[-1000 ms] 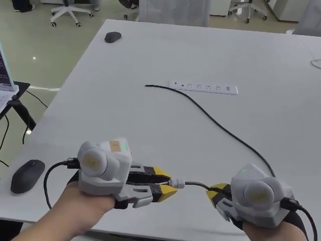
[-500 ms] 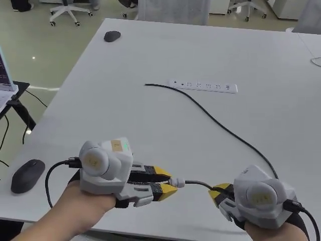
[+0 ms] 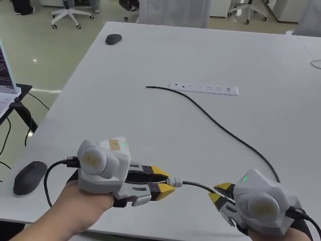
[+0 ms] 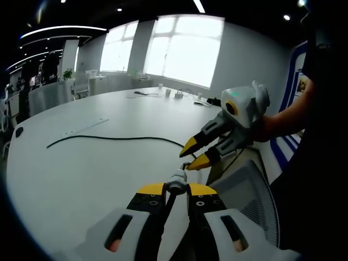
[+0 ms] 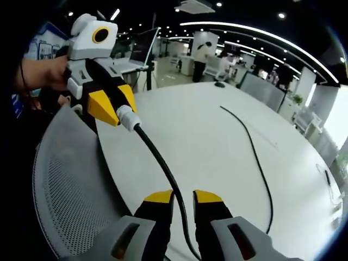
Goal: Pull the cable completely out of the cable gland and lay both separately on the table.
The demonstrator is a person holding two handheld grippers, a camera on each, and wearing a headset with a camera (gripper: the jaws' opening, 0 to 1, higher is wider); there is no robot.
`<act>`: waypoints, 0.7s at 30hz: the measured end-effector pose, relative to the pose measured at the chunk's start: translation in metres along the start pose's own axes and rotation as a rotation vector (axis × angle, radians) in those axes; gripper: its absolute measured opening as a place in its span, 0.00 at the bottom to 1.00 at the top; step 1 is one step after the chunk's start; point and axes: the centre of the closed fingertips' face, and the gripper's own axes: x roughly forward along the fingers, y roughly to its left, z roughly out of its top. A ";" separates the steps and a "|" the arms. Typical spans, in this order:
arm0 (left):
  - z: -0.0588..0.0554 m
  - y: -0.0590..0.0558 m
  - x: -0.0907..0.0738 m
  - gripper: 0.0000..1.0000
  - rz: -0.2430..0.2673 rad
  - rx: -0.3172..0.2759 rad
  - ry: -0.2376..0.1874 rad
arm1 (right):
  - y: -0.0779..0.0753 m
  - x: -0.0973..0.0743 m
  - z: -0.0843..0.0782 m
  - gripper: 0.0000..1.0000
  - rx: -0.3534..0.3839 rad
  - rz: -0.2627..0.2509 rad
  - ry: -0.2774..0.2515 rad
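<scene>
A small white cable gland [image 3: 174, 182] sits between the yellow fingertips of my left gripper [image 3: 167, 185], which is shut on it just above the table's near edge. A black cable [image 3: 196, 186] comes out of the gland and runs right into my right gripper [image 3: 220, 193], shut on it a short way off. Past that gripper the cable curves back over the white table [image 3: 150, 60] to its free end at the middle. The left gripper view has the gland [image 4: 176, 178] at my jaws. In the right gripper view the cable [image 5: 163, 163] leads from my jaws to the gland [image 5: 126, 117].
A white power strip [image 3: 204, 89] lies beyond the cable's free end. One dark mouse [image 3: 29, 176] rests near the left front corner, another mouse [image 3: 113, 38] at the far left. A grey mesh chair [image 5: 70, 179] stands below the near edge. Office chairs stand further back.
My right gripper has drawn slightly right and toward the near edge, so a little more cable shows between the gland and its jaws. The left gripper has held still.
</scene>
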 end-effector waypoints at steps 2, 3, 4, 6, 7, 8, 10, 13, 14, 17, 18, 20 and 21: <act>-0.002 0.000 -0.001 0.15 0.000 0.002 0.002 | 0.004 -0.003 0.007 0.17 -0.025 0.013 -0.010; -0.002 0.000 -0.001 0.15 0.001 0.004 0.004 | 0.009 -0.005 0.013 0.16 -0.051 0.026 -0.017; -0.003 0.000 -0.001 0.15 0.000 0.003 0.007 | 0.012 -0.005 0.016 0.17 -0.058 0.039 -0.019; -0.003 0.000 0.000 0.15 -0.001 0.006 0.006 | 0.020 -0.007 0.028 0.19 -0.077 0.063 -0.042; -0.003 0.000 0.000 0.15 -0.001 0.006 0.005 | 0.024 -0.007 0.034 0.18 -0.107 0.071 -0.046; -0.003 0.000 0.000 0.15 -0.002 0.005 0.005 | 0.026 -0.007 0.037 0.17 -0.133 0.073 -0.047; -0.002 -0.001 0.002 0.15 -0.004 0.006 0.006 | 0.029 -0.007 0.044 0.15 -0.171 0.072 -0.056; -0.001 -0.002 0.004 0.15 -0.009 0.014 0.006 | 0.036 -0.004 0.051 0.14 -0.200 0.083 -0.065; 0.000 -0.002 0.004 0.15 -0.010 0.017 0.006 | 0.037 -0.003 0.052 0.13 -0.212 0.088 -0.062; 0.001 -0.002 0.005 0.15 -0.010 0.015 0.005 | 0.038 -0.001 0.054 0.11 -0.250 0.090 -0.062; 0.001 -0.002 0.005 0.15 -0.012 0.015 0.004 | 0.039 -0.001 0.055 0.09 -0.257 0.092 -0.061; 0.000 -0.003 0.006 0.15 -0.014 0.015 0.006 | 0.039 0.000 0.055 0.07 -0.285 0.100 -0.063; 0.000 -0.003 0.006 0.15 -0.014 0.018 0.006 | 0.040 0.001 0.055 0.06 -0.289 0.103 -0.059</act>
